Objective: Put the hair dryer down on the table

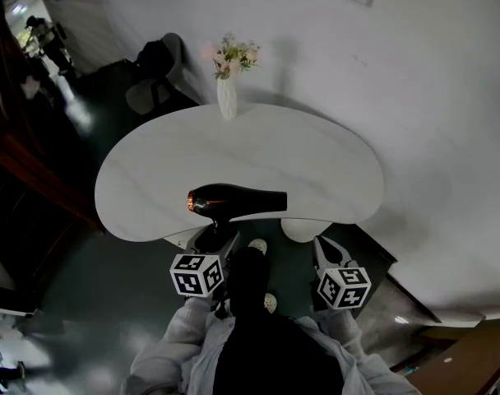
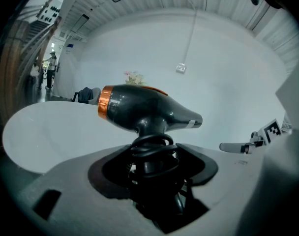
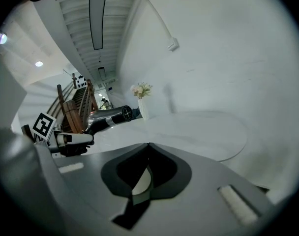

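The hair dryer point(image 1: 233, 200) shows at the centre of the head view, over the near edge of the white table point(image 1: 316, 155). Its handle is clamped in the left gripper point(image 1: 215, 239). At lower right, the right gripper point(image 1: 326, 252) has its jaws closed on nothing. A vase point(image 1: 226, 97) stands at the table's top edge.

Saw the hair dryer point(image 1: 233, 200) over the near edge of the table point(image 1: 316, 163), lying crosswise, its handle down between the jaws of the left gripper point(image 1: 215, 239). Found the right gripper point(image 1: 322, 245) to the right of it, before that same edge, apart from the hair dryer, jaws together on nothing. Noted the vase point(image 1: 226, 97) on the table's far edge, behind the hair dryer, and a chair point(image 1: 155, 76) beyond the table, left of the vase.
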A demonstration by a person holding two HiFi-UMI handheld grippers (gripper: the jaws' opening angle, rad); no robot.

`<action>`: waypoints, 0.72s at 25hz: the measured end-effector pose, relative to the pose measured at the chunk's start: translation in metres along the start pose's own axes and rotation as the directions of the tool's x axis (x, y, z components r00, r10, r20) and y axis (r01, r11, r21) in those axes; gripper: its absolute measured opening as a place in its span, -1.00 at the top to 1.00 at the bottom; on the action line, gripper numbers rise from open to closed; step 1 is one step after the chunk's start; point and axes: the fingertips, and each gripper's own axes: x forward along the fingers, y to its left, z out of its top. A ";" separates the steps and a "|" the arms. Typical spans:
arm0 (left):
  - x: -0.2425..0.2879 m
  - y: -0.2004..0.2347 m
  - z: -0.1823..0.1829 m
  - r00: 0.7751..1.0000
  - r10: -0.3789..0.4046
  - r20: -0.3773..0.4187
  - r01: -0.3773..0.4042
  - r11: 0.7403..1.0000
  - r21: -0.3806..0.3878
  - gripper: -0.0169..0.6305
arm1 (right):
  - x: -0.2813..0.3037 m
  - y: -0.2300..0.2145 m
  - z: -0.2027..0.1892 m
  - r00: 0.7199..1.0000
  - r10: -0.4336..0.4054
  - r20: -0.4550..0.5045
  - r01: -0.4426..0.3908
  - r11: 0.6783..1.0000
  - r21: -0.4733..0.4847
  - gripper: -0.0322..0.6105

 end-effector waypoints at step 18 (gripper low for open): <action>0.197 0.019 0.086 0.989 -0.122 -0.085 0.121 0.992 -0.022 0.07 | 0.149 -0.086 0.108 0.999 -0.050 -0.016 0.050 0.999 -0.006 0.86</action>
